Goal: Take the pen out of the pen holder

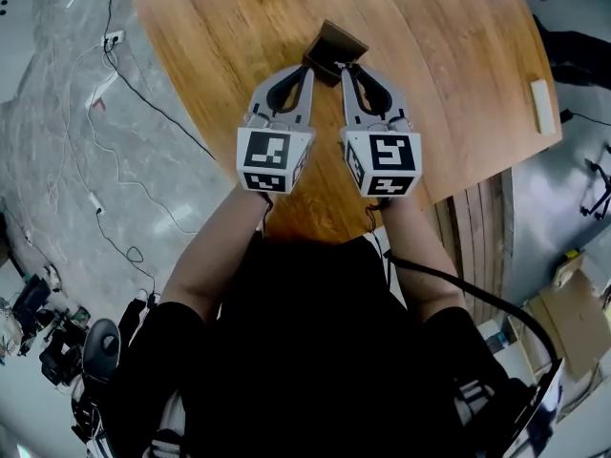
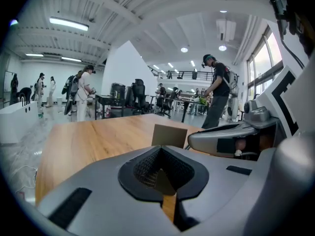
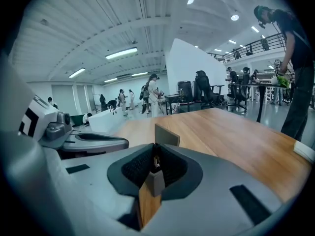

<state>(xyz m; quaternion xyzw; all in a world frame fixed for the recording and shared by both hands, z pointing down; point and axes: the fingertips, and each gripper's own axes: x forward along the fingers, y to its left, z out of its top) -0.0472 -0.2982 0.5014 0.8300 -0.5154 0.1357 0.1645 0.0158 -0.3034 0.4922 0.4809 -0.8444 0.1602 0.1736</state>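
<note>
Pen point(image 3: 156, 164) pinched in right tongs point(image 3: 155, 150) beside holder point(image 1: 334, 50) on desk point(image 1: 449, 84); left tongs point(image 2: 160, 150) pressed together, empty. Extraction step, likely; next needs a straight lift clear.

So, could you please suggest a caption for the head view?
Left gripper and right gripper, side by side, tips at the pen holder on a wooden table.
</note>
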